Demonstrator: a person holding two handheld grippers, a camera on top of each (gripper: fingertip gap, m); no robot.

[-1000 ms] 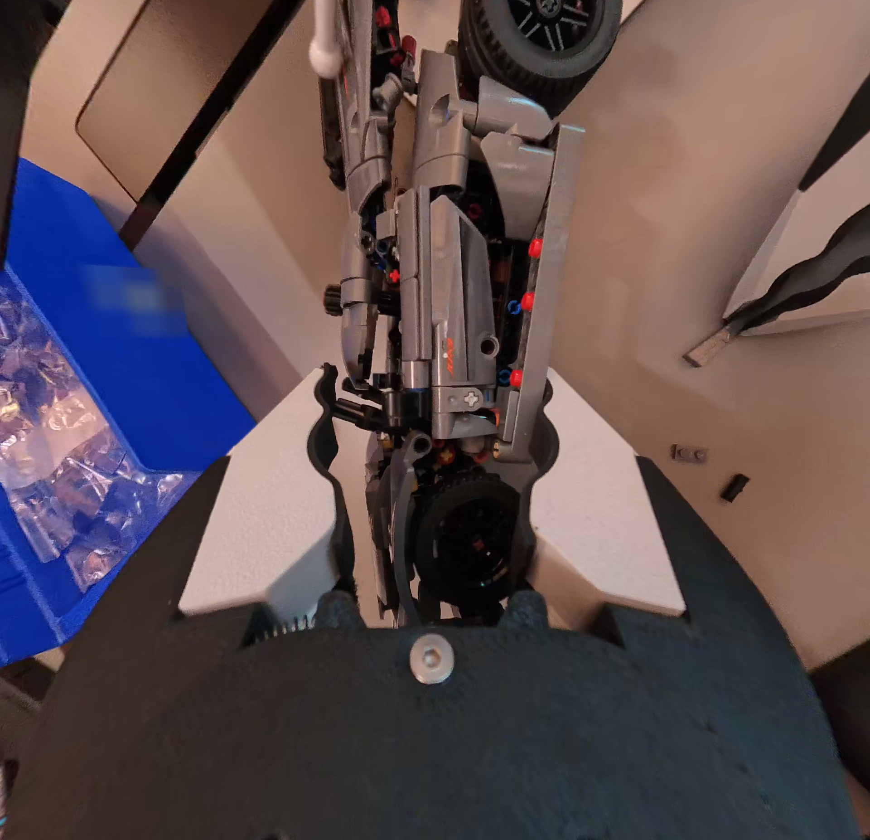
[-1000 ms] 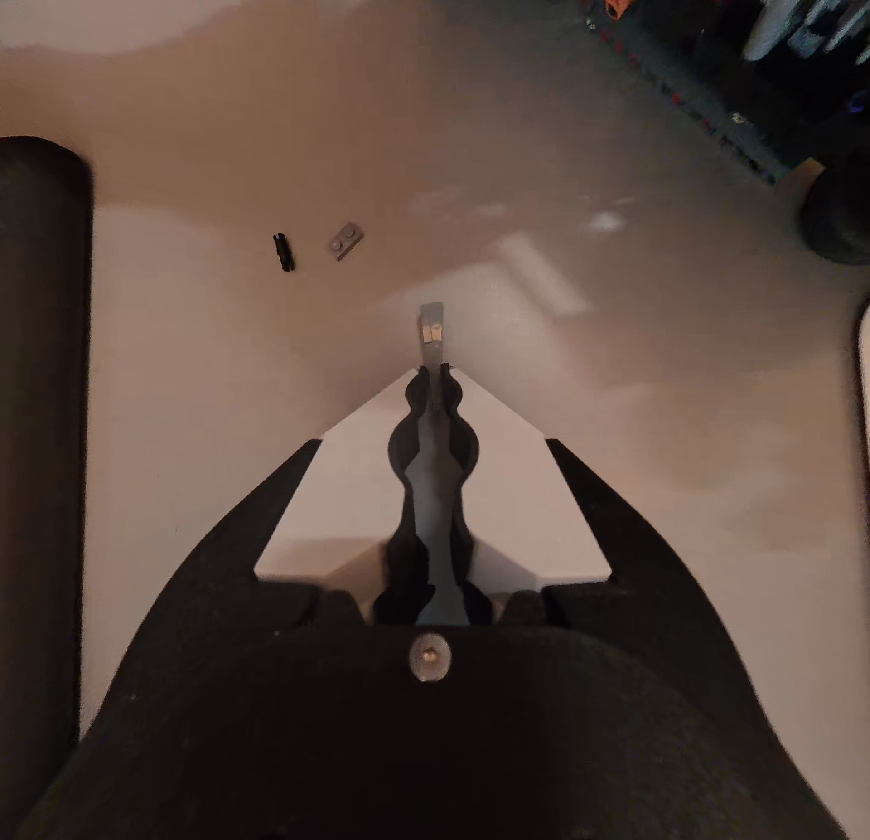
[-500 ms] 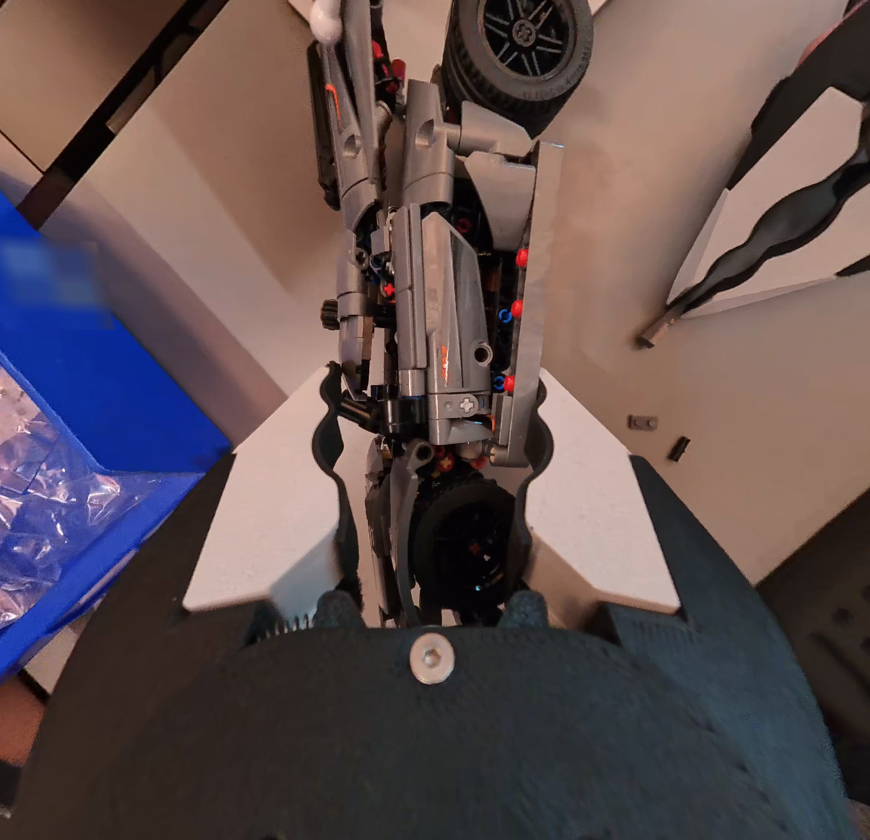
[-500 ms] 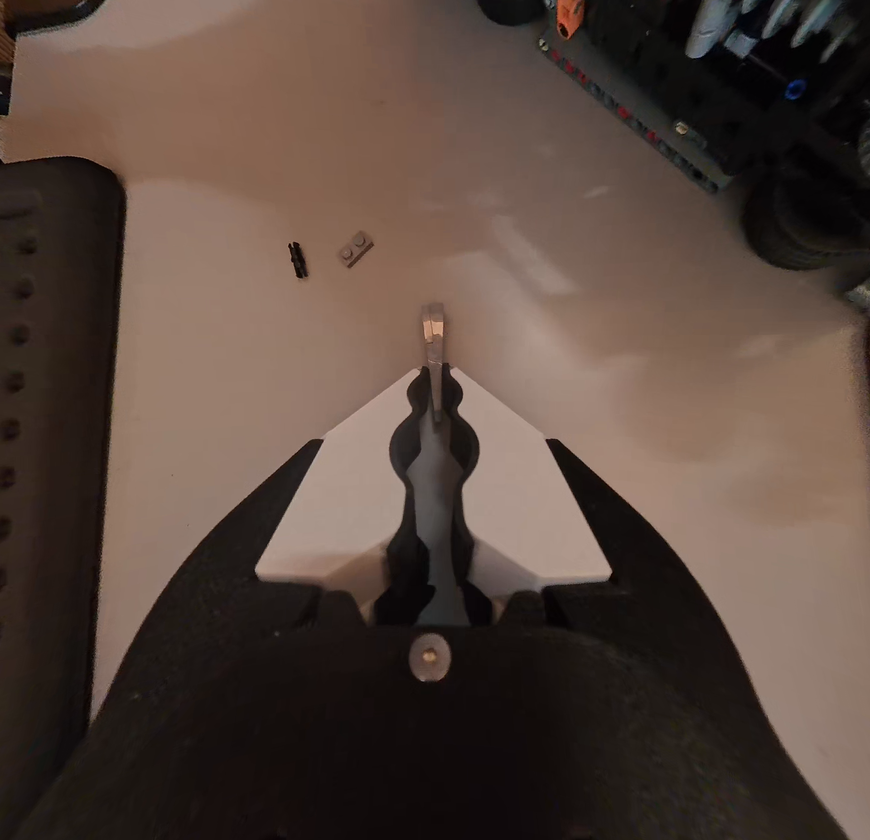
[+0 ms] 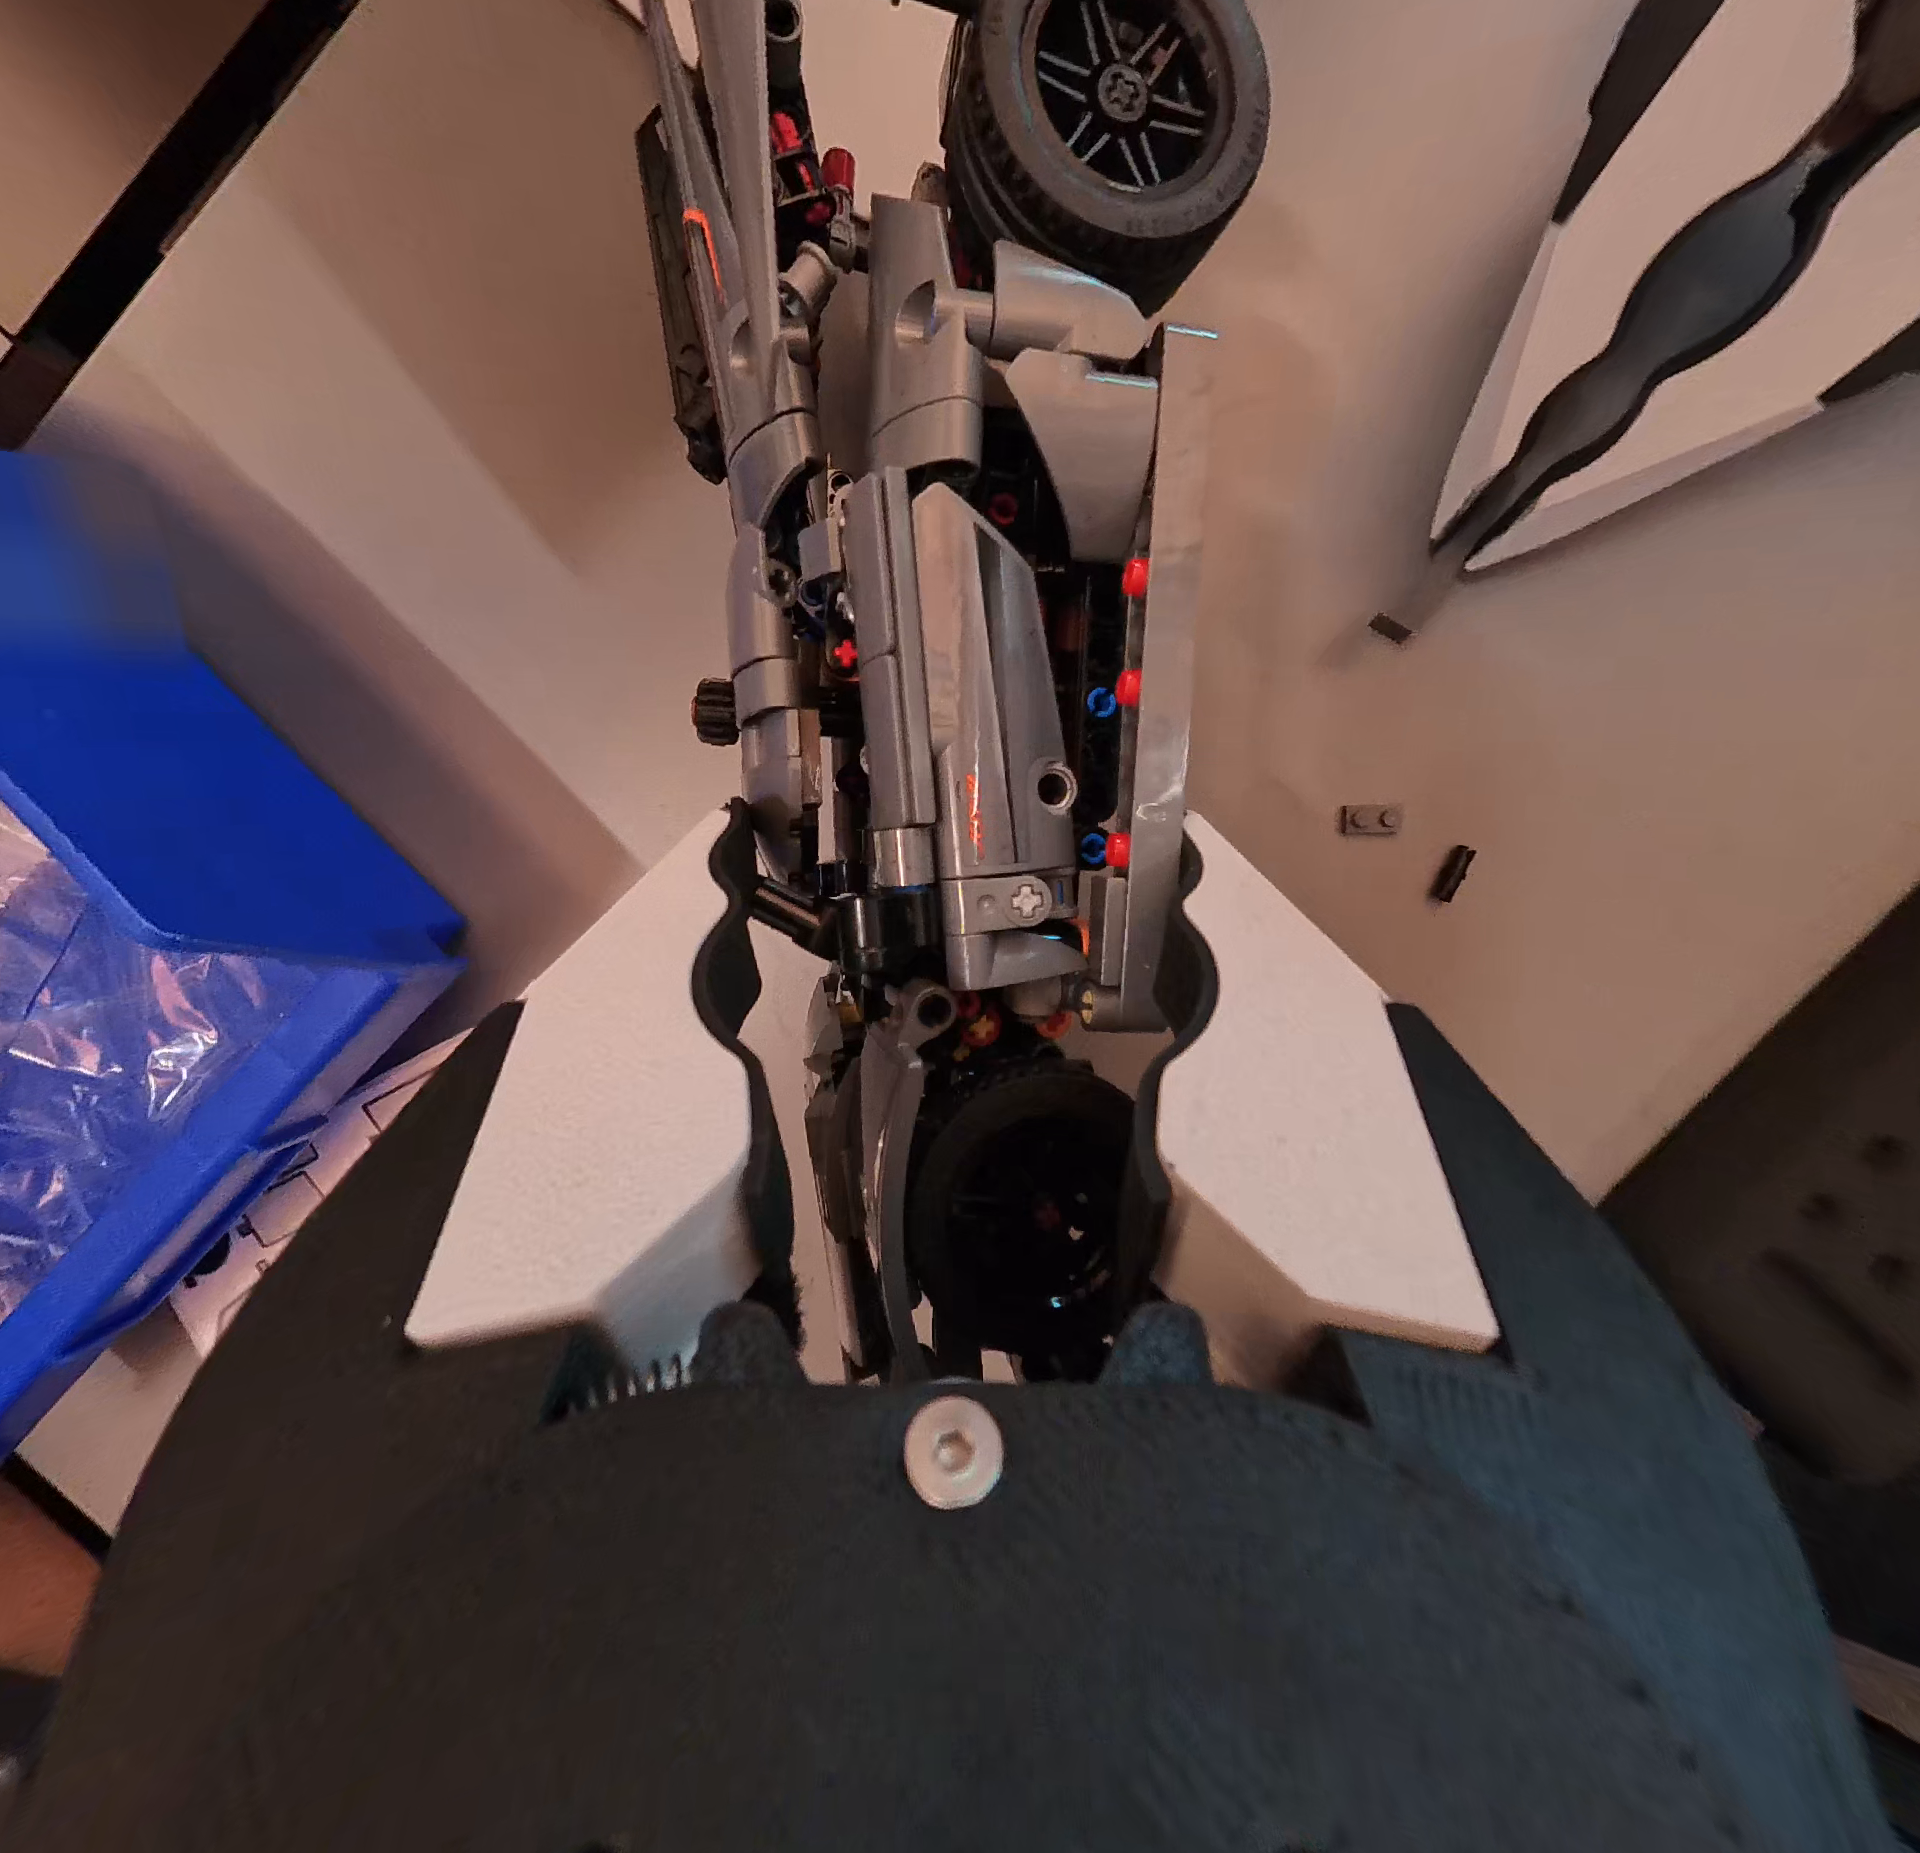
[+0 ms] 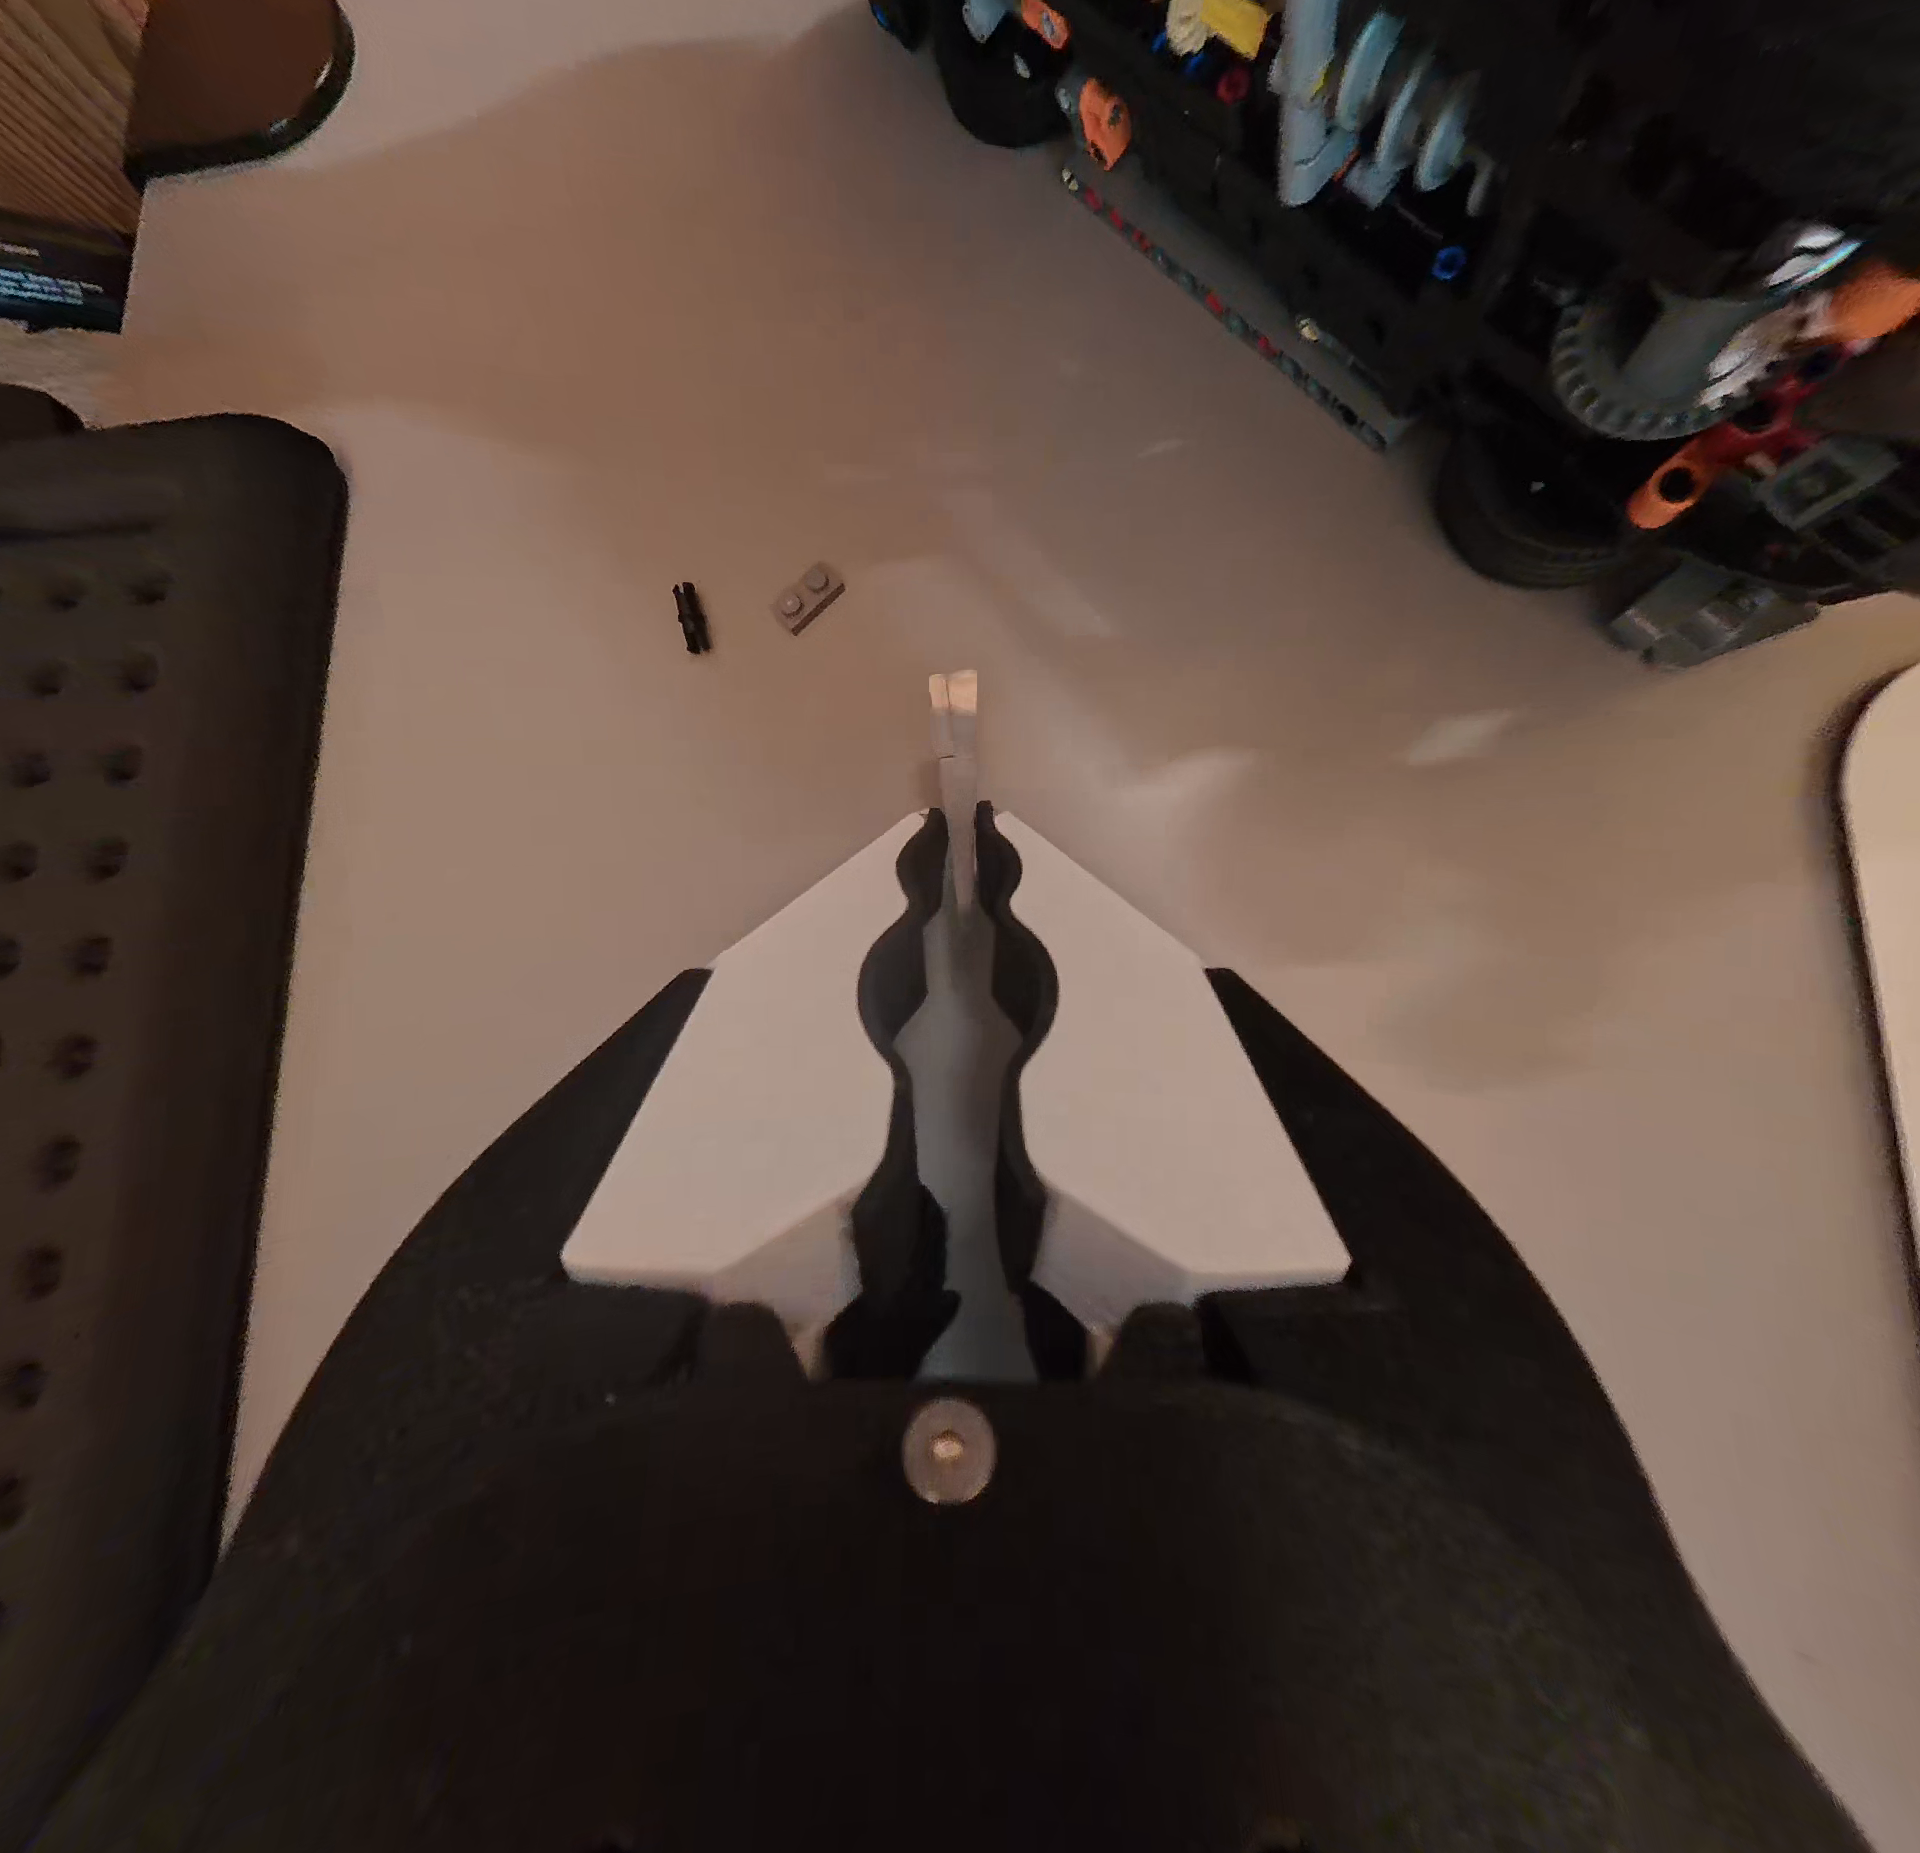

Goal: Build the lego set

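The left gripper [image 5: 956,930] has its jaws squeezed tight around the grey lego car [image 5: 966,681], near one dark wheel [image 5: 1023,1195]. The car hangs up off the bench [image 5: 1621,972], nose pointing away. I think it could tip or slip, because most of the long car sticks out past the jaws. A hard squeeze might also pop a side panel loose.

The right gripper [image 6: 958,816] has its jaws pinched on a thin grey piece [image 6: 954,723]. That piece is small and could twist or drop when it gets pushed onto the car.

A bit farther on the bench lie a small black pin [image 6: 690,619] and a little grey plate [image 6: 808,598], just beside each other. They could get knocked away. A blue bin [image 5: 177,868] with bags sits to the left, and a black pad [image 6: 145,868] lies close by, so room is tight.
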